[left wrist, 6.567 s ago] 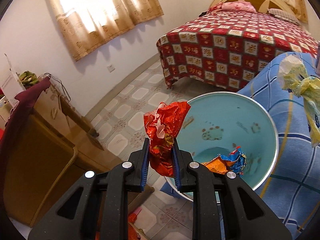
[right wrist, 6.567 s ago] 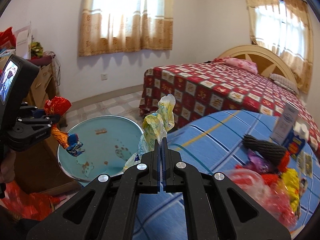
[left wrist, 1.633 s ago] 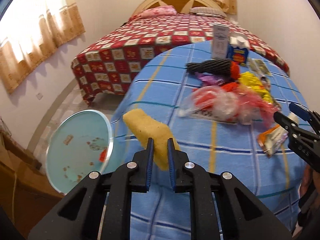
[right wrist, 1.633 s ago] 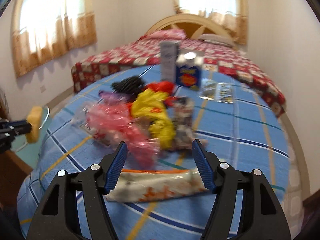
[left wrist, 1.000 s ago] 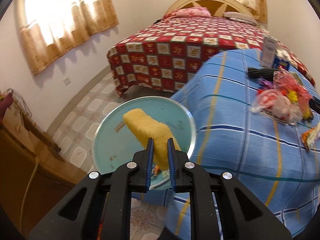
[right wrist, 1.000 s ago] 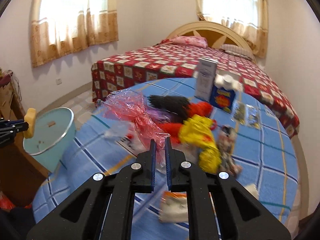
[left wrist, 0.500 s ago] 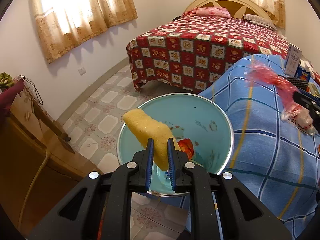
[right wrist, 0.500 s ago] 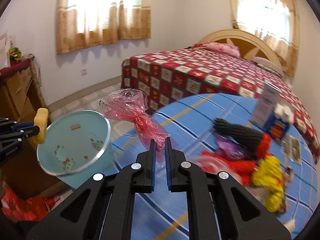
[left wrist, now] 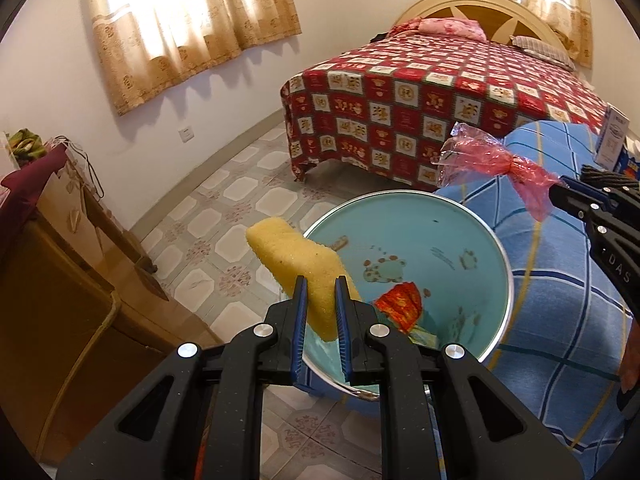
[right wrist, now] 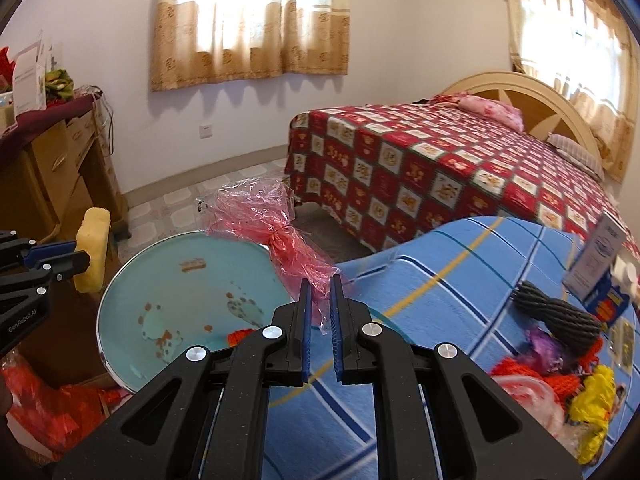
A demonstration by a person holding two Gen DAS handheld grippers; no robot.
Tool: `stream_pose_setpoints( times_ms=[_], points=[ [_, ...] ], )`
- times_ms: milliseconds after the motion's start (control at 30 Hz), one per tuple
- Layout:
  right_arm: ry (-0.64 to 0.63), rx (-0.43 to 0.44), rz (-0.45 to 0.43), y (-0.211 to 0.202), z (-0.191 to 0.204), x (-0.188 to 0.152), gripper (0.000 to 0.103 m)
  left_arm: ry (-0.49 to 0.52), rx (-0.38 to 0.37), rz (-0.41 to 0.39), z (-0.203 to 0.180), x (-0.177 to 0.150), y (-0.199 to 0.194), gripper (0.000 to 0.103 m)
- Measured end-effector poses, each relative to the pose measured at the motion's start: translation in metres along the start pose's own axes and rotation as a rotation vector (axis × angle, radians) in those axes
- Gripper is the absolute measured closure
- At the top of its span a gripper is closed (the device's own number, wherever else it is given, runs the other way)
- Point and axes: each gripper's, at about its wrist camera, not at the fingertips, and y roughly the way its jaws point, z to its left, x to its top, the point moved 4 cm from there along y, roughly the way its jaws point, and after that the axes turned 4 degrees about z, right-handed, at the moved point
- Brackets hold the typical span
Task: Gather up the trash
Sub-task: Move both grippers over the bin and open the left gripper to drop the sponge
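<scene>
My left gripper (left wrist: pixel 320 292) is shut on a yellow sponge (left wrist: pixel 288 252) and holds it over the near rim of the light blue bin (left wrist: pixel 472 216). A red wrapper (left wrist: pixel 400 304) lies inside the bin. My right gripper (right wrist: pixel 319 292) is shut on a pink plastic bag (right wrist: pixel 276 220) and holds it above the bin's (right wrist: pixel 120 292) right edge. In the left wrist view the pink bag (left wrist: pixel 492 160) hangs from the right gripper (left wrist: pixel 560 192) beyond the bin. In the right wrist view the sponge (right wrist: pixel 94 248) and left gripper (right wrist: pixel 84 262) are at the left.
The bin stands on the tiled floor against a table with a blue checked cloth (right wrist: pixel 460 272). On the table at the right lie more trash (right wrist: pixel 560 340), a black mesh roll (right wrist: pixel 556 312) and boxes (right wrist: pixel 600 272). A bed (right wrist: pixel 440 168) is behind. A wooden dresser (left wrist: pixel 60 280) stands at the left.
My left gripper has swung with the sponge from over the table to above the bin. My right gripper took hold of the pink bag and carried it left towards the bin.
</scene>
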Motion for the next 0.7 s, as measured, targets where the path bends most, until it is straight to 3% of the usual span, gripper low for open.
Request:
stream_pose_setpoints(
  times_ms=[700],
  points=[
    [-0.051,0.032,0.021,0.019,0.028,0.008,0.094,-0.026,0.001,0.010,0.009,0.001,0.005,0.089]
  ],
)
